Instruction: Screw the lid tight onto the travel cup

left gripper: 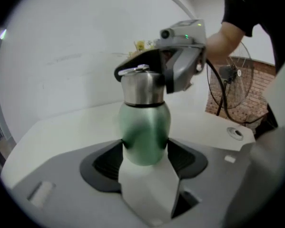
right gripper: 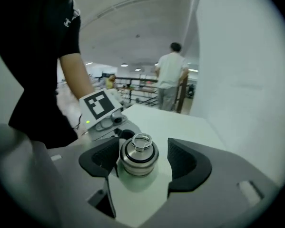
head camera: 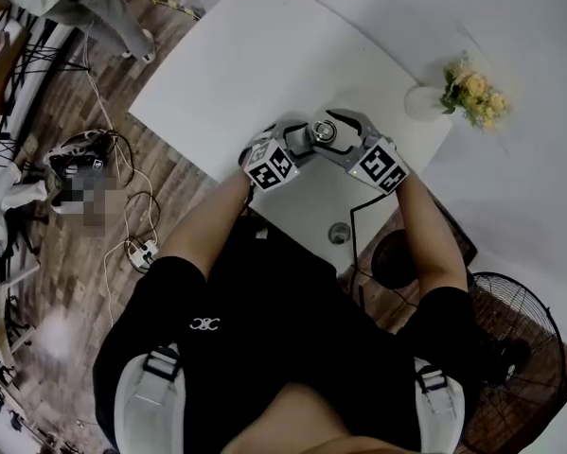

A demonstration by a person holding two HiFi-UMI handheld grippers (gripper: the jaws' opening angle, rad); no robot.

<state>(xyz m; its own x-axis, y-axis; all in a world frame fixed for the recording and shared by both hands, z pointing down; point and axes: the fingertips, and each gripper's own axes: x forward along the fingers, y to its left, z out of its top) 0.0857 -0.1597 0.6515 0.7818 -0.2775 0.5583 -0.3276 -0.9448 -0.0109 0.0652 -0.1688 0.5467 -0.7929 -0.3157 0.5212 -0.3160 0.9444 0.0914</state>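
Note:
The travel cup (left gripper: 144,132) has a green body and a steel lid (right gripper: 139,155) with a wire ring on top. It stands upright on the white table (head camera: 264,55), near the front edge, and shows from above as a round steel top (head camera: 323,131). My left gripper (left gripper: 144,161) is shut on the green body, both black pads against its sides. My right gripper (right gripper: 143,161) reaches in from the other side at lid height. The lid sits between its jaws, against the left pad, with a gap at the right pad (right gripper: 182,158).
A white vase (head camera: 421,102) with yellow flowers stands at the table's far right corner. A small round fitting (head camera: 339,233) is set in the tabletop near me. A floor fan (head camera: 515,334) stands to my right. Cables (head camera: 136,244) lie on the wooden floor at left.

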